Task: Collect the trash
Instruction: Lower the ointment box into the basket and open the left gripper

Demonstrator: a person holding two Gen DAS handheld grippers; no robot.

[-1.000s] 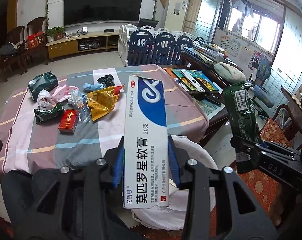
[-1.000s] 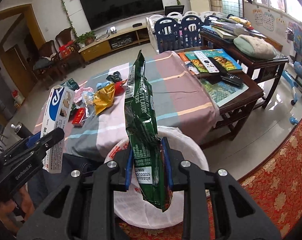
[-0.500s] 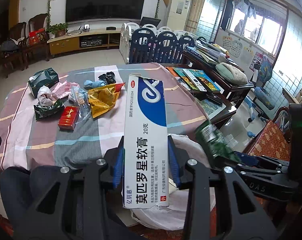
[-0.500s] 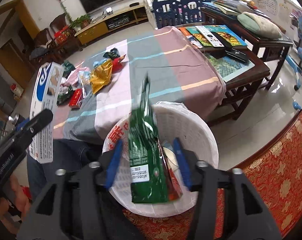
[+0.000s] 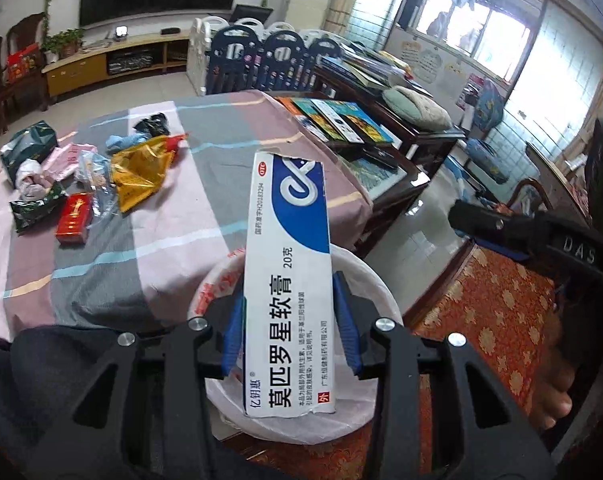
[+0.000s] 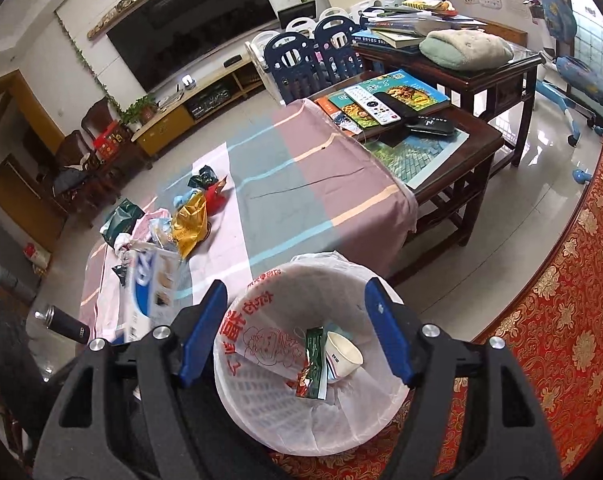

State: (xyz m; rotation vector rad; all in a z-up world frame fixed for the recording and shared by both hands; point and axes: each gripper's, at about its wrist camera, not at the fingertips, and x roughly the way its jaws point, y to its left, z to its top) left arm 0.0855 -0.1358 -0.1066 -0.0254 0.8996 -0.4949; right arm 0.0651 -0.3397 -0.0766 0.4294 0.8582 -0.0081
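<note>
A white and blue ointment box [image 5: 287, 280] stands upright between the blue pads of my left gripper [image 5: 288, 286], whose jaws are opening while the pads still touch the box's sides. It hangs over the white lined bin [image 5: 365, 280]. My right gripper [image 6: 296, 284] is over the same bin [image 6: 261, 312] with jaws opening wide and nothing between them. Inside the bin, a green snack packet [image 6: 313, 360] lies beside a paper cup [image 6: 343, 354]. More trash sits on the striped tablecloth: a yellow foil bag [image 5: 141, 168], a red box [image 5: 74, 218] and green wrappers [image 5: 29, 148].
A dark wooden table [image 6: 477, 148] with books and remote controls stands right of the cloth-covered table. A red patterned carpet [image 6: 561, 320] lies under the bin. A person's bare foot [image 5: 553, 392] is at the right, and a black bottle [image 6: 61, 322] at the left.
My right gripper opened and the green packet dropped from it into the bin. My left gripper came down over the bin with the ointment box still between its pads.
</note>
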